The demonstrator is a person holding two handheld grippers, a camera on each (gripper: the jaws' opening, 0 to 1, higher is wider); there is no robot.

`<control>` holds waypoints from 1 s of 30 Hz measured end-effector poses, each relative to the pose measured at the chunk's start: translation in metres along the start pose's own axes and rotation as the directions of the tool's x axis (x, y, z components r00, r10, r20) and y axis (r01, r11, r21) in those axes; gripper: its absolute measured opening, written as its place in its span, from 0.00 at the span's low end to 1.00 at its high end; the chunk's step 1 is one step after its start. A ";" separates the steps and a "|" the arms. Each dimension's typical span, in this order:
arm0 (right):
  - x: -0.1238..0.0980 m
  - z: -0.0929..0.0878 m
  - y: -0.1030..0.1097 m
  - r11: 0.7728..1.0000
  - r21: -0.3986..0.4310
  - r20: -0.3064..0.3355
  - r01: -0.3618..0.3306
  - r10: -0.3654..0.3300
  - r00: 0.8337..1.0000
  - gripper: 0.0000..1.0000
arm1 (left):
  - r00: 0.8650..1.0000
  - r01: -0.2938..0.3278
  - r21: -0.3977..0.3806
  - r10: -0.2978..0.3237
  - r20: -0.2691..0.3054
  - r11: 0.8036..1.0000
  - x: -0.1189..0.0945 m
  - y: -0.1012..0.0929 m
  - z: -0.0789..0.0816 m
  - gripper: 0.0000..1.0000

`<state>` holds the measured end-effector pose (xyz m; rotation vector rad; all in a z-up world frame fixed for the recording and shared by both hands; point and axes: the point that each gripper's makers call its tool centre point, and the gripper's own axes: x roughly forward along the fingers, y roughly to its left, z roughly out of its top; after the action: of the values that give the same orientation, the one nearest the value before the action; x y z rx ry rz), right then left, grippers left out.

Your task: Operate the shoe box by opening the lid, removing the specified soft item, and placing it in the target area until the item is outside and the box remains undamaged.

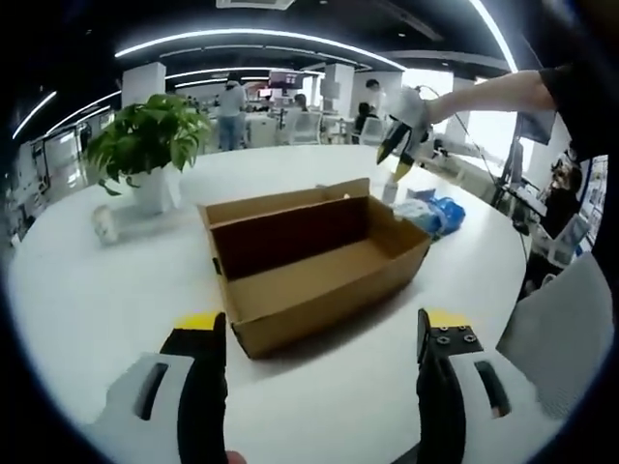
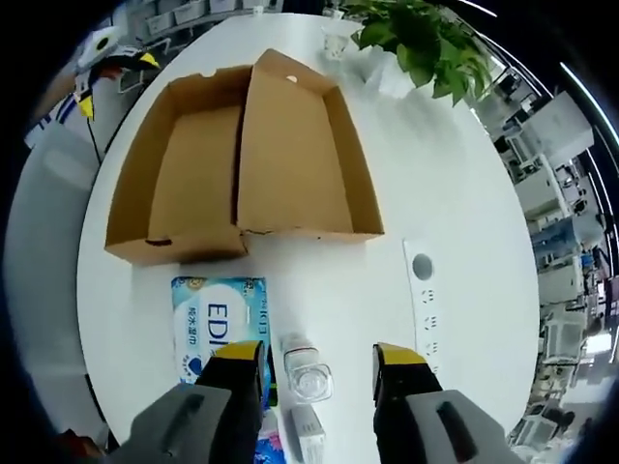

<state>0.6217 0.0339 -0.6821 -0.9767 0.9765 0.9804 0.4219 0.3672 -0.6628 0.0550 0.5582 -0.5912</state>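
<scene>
a white round bench (image 2: 464, 193) in an open office carries the shoe box (image 2: 242, 164), lid open, interior bare. the blue soft pack (image 2: 218, 319) lies outside beside it. both claws gape empty; next, withdraw clear.

Before me is a round white table (image 2: 455, 222). On it lie the open cardboard shoe box (image 2: 242, 159), a blue tissue pack (image 2: 218, 324), a small clear bottle (image 2: 308, 372), a white power strip (image 2: 426, 304) and a potted plant (image 1: 145, 145) in a white pot
</scene>
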 end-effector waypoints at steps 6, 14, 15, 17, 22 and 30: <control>0.001 0.006 -0.005 0.999 0.039 0.018 0.023 -0.024 1.000 0.42 | 0.998 -0.065 -0.093 0.067 0.017 0.994 0.006 0.021 0.001 0.62; 0.003 0.008 -0.010 0.996 0.071 0.002 0.057 -0.058 0.998 0.38 | 0.988 -0.152 -0.137 0.153 -0.003 0.979 0.013 0.047 -0.002 0.45; 0.003 0.008 -0.011 0.995 0.078 -0.001 0.064 -0.064 0.998 0.39 | 0.987 -0.160 -0.136 0.160 -0.008 0.978 0.014 0.049 -0.003 0.42; 0.002 0.009 -0.017 0.992 0.092 -0.001 0.088 -0.089 0.996 0.38 | 0.983 -0.185 -0.135 0.184 -0.023 0.973 0.016 0.054 -0.004 0.37; 0.002 0.013 -0.022 0.985 0.135 0.016 0.104 -0.107 0.994 0.37 | 0.974 -0.225 -0.151 0.220 -0.048 0.963 0.022 0.065 -0.008 0.27; 0.001 0.035 -0.024 0.943 0.326 0.107 0.066 -0.106 0.989 0.34 | 0.966 -0.257 -0.184 0.246 -0.083 0.949 0.032 0.073 -0.012 0.17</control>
<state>0.6521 0.0613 -0.6695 -0.6718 0.9460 0.7685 0.4780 0.4140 -0.6976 -0.0405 0.6522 -0.2848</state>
